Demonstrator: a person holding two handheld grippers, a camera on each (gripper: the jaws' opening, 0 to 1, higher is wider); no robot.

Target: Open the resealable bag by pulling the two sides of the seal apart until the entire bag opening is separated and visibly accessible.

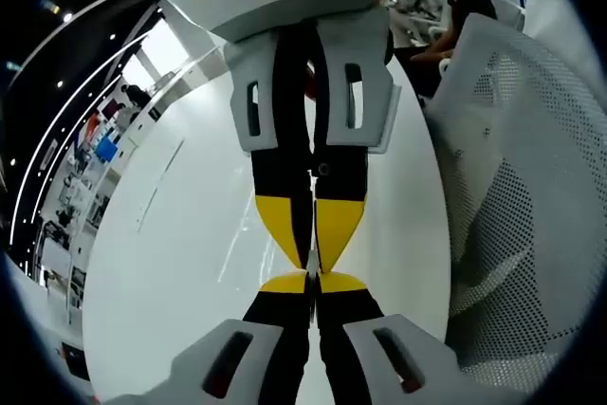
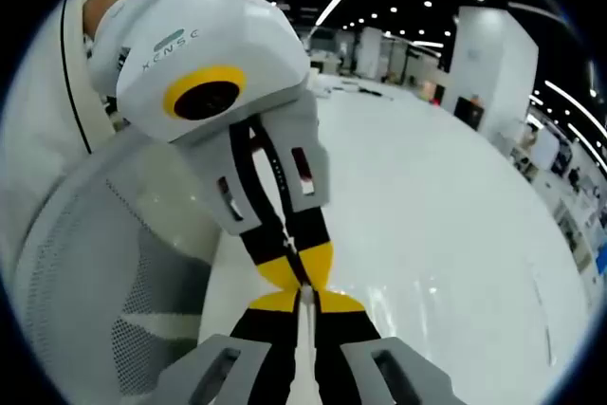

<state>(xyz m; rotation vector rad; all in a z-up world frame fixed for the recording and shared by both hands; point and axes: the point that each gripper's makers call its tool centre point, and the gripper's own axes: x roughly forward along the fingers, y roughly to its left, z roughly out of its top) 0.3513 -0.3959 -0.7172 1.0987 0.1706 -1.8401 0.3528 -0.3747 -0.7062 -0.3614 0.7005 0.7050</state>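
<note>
2 grippers meet tip to tip, left gripper (image 1: 312,284), right gripper (image 2: 305,297), seemingly pinching 1 bag (image 2: 303,348).

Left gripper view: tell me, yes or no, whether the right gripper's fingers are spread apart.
No, the right gripper has its yellow-tipped fingers closed together, tips meeting the left gripper.

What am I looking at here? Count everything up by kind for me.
hand-held grippers: 2, the left hand-held gripper and the right hand-held gripper, tip to tip
white mesh chair: 1
white table: 1
thin pale strip between the right one's jaws, perhaps the bag: 1
Total: 5
</note>
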